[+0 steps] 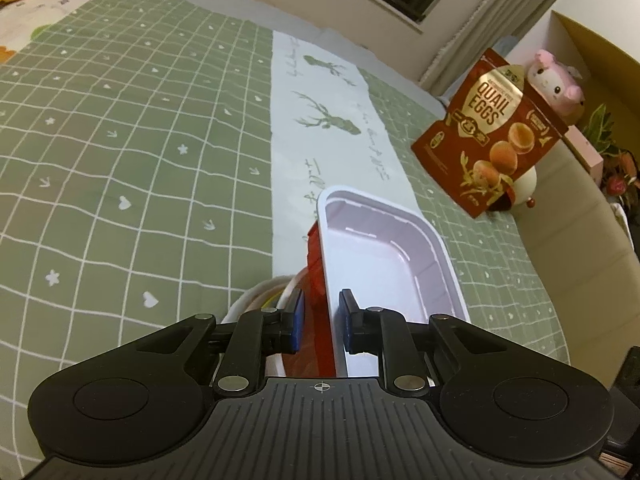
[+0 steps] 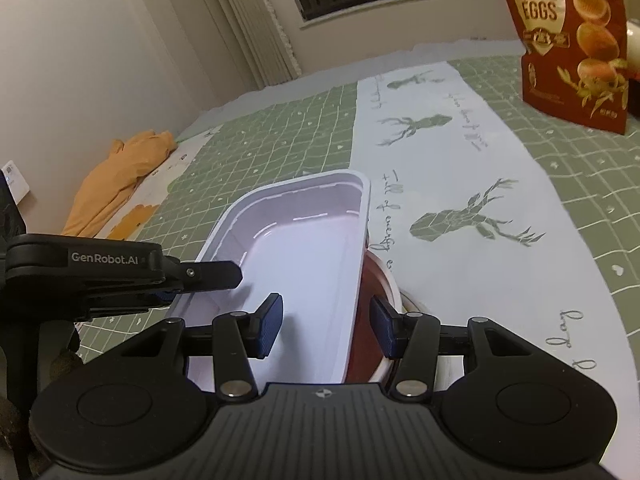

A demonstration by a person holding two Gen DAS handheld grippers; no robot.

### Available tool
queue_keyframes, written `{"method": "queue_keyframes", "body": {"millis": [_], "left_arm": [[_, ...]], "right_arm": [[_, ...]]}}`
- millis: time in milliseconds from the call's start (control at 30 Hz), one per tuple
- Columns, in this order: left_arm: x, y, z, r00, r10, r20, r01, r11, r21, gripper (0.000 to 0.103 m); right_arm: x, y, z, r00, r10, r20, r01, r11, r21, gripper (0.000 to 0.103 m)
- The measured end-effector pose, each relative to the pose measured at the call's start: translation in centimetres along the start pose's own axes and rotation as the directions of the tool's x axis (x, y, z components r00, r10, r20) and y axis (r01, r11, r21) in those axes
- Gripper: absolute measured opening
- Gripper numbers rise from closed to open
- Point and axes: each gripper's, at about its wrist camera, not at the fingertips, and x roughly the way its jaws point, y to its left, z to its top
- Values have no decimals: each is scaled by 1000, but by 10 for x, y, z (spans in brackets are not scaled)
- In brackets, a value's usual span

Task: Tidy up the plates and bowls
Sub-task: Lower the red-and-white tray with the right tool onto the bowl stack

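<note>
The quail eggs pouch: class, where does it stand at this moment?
The quail eggs pouch stands upright on the green checked cloth, far right in both wrist views, beyond the deer-print runner and the white tray.

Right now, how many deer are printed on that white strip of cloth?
3 in the right wrist view: one far deer, one middle deer, one near deer right of the white tray. More may be hidden under the dishes.

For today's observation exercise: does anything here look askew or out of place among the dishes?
Yes. The white rectangular tray sits tilted, one long edge propped on a red dish nested in a white bowl. A quail eggs bag stands nearby, not tableware.
</note>
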Motion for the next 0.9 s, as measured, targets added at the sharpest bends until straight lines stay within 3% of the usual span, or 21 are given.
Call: {"method": "queue_keyframes", "body": {"millis": [467, 900], "left_arm": [[-33, -7, -20, 1000, -9, 3, 9, 1000, 17, 21], [-26, -2, -16, 998, -61, 4, 61, 998, -19, 21]], "right_arm": [[-39, 15, -12, 998, 59, 31, -58, 998, -39, 50], [-42, 7, -19, 999, 31, 36, -30, 999, -31, 50]]}}
